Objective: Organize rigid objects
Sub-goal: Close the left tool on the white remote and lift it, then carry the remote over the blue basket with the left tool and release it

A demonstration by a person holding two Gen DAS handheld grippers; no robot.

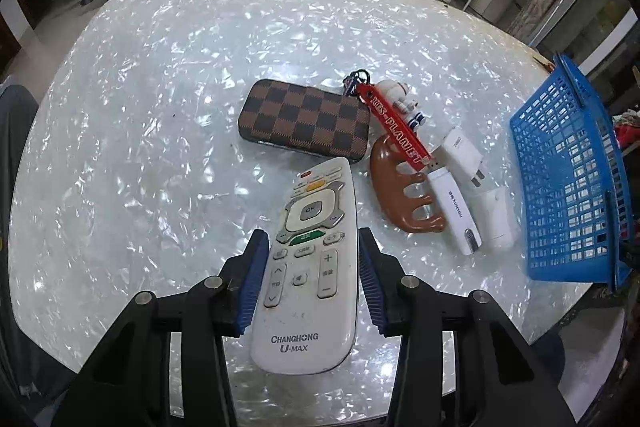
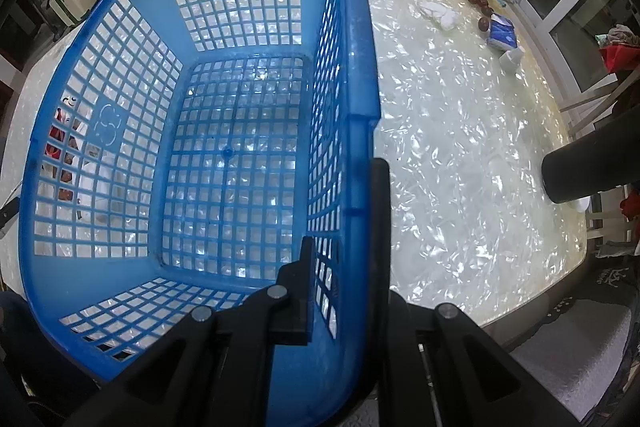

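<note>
The step in hand appears to be the pick-up of the first object for the basket. The left hand-held gripper [image 1: 312,281] has its two blue pads on the two long sides of the white remote control [image 1: 310,267], around its middle part with the buttons; the left pad seems to touch the edge, while on the right side a thin gap may remain, so it is hard to say if the clamp is already firm. The remote control is between the jaws, above the shiny counter [image 1: 120,147], and it looks a little lifted, though this cannot be told for sure. Behind it the other things lie on the counter: a checkered brown case [image 1: 304,123], a red key strap [image 1: 396,125] with a small white figure [image 1: 400,97], a brown comb-like handle [image 1: 404,195], a white USB stick [image 1: 456,213] and a white charger plug [image 1: 464,155]. The blue basket [image 2: 224,147] stands to the right of this group and is empty inside. The right hand-held gripper [image 2: 344,259] is clamped on the right wall of the basket near its rim, one finger inside and one outside, and holds it steady. The next move probably calls for a firm squeeze on the remote control, then carrying it to the right over the small things without touching them, and lowering it into the basket before the jaws go apart.
</note>
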